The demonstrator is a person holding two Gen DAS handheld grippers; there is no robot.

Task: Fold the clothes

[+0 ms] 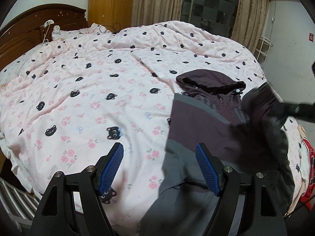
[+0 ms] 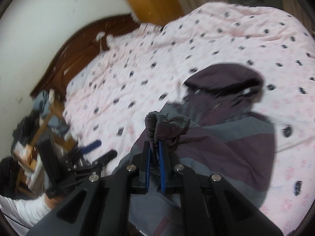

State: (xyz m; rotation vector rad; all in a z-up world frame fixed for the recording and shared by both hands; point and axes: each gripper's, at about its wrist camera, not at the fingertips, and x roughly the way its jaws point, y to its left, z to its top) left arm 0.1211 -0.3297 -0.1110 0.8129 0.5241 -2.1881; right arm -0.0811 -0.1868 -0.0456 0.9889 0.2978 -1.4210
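Observation:
A dark purple and grey hooded jacket (image 1: 198,122) lies on the pink cat-print bedspread (image 1: 94,90), hood (image 1: 210,80) towards the far side. My left gripper (image 1: 159,155) is open and empty, over the jacket's left edge, its blue pads (image 1: 113,165) wide apart. My right gripper (image 2: 154,147) is shut on the jacket's elastic sleeve cuff (image 2: 155,125) and holds the sleeve up over the jacket body (image 2: 232,141). In the left wrist view the lifted sleeve (image 1: 259,118) is a dark blur at the right. The left gripper also shows in the right wrist view (image 2: 98,149).
A dark wooden headboard (image 1: 25,27) stands at the far left, with a white cable on it. A wooden wardrobe (image 1: 110,0) and curtains (image 1: 157,2) stand behind the bed. A red and white garment (image 1: 307,161) lies at the bed's right edge. A cluttered bedside stand (image 2: 39,129) is left of the bed.

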